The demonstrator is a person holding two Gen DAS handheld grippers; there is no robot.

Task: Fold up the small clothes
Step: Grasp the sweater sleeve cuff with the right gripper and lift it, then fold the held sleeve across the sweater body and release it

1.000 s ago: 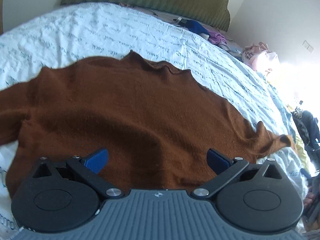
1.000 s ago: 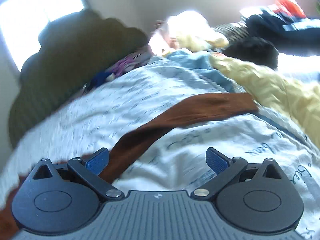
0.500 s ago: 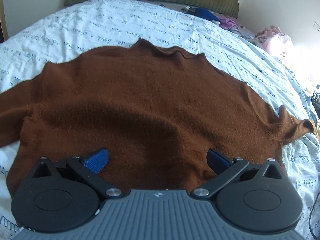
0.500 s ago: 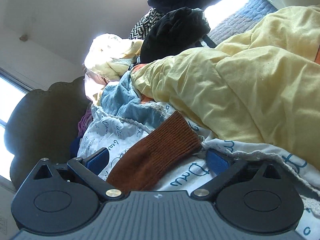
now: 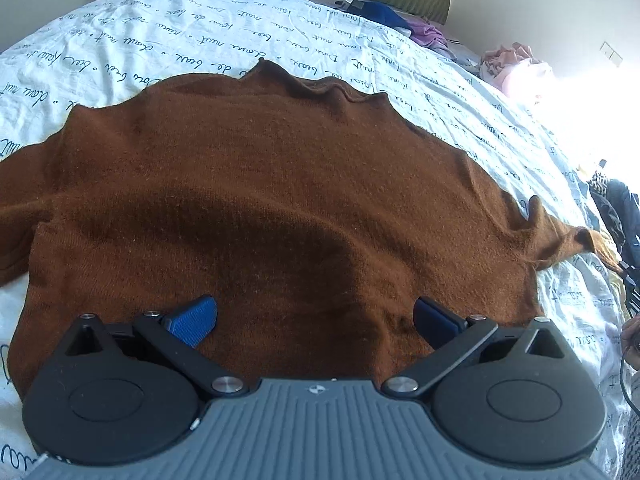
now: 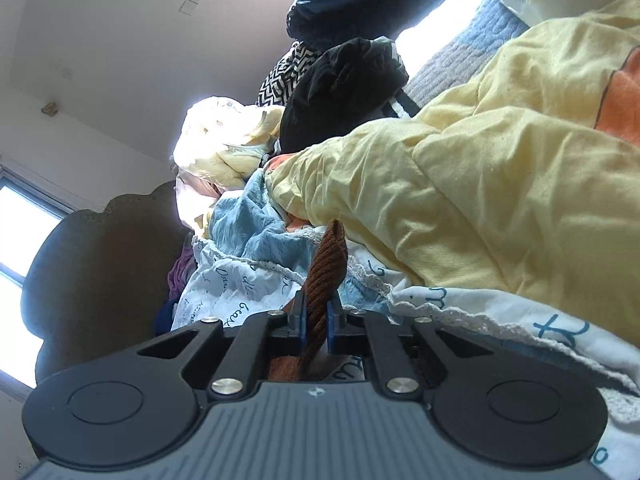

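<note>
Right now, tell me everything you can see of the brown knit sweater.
The rust-brown knit sweater lies spread flat on the white script-printed bedsheet, its collar pointing away from the open left gripper that hovers over its hem. Its fabric looks soft and fuzzy, with mild wrinkles. One sleeve trails off left; the other's ribbed cuff is pinched in the shut right gripper.

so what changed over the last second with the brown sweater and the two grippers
The right gripper moved to the sleeve cuff and shut on it. The left gripper stayed open above the brown sweater, which stayed spread on the bedsheet.
</note>
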